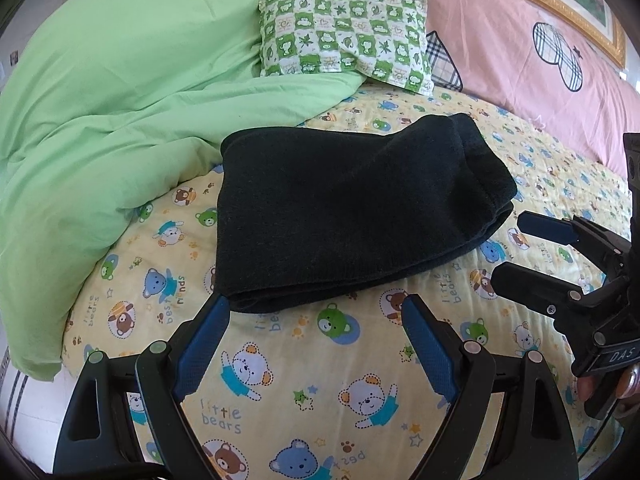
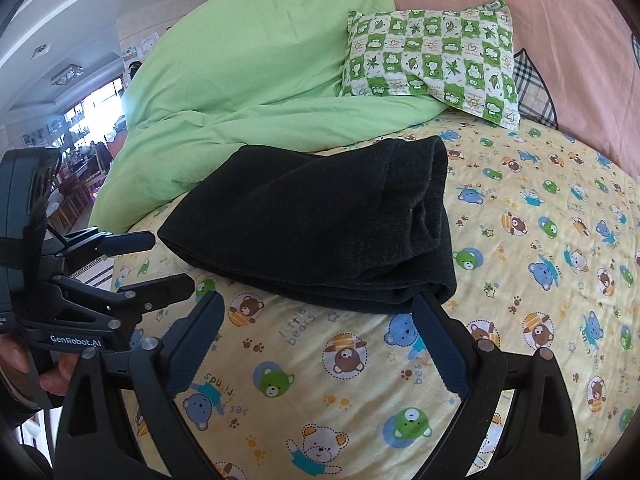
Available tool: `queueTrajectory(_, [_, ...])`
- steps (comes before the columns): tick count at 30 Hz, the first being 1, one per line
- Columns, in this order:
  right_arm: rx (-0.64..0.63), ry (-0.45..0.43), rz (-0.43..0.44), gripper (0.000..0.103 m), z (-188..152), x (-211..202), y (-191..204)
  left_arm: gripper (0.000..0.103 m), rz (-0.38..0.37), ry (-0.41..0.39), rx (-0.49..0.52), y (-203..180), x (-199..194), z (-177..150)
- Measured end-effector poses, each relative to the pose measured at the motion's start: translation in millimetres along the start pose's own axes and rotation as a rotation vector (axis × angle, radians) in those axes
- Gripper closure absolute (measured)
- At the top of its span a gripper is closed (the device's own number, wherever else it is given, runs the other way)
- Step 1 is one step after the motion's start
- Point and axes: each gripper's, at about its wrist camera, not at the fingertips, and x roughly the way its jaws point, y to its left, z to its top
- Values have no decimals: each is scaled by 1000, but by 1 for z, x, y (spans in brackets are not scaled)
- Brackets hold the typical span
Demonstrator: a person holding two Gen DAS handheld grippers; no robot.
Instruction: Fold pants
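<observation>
The black pants (image 1: 340,208) lie folded into a thick rectangle on the yellow bear-print bed sheet (image 1: 304,380); they also show in the right wrist view (image 2: 320,232). My left gripper (image 1: 316,308) is open and empty, its fingertips just short of the bundle's near edge. My right gripper (image 2: 316,304) is open and empty, also at the near edge of the pants. The right gripper shows in the left wrist view (image 1: 516,244) beside the pants' right end. The left gripper shows in the right wrist view (image 2: 172,260) at the left.
A crumpled green duvet (image 1: 120,100) lies at the left behind the pants. A green checked pillow (image 1: 344,40) rests against a pink headboard cover (image 1: 520,60). The bed's edge falls off at the left, with a room beyond (image 2: 80,140).
</observation>
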Motion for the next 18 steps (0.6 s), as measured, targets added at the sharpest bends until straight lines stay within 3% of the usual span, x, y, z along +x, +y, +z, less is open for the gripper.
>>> queueTrajectory(18, [11,-3,4,8,1,2,-2,15,-2,-3,-5,1,2,1])
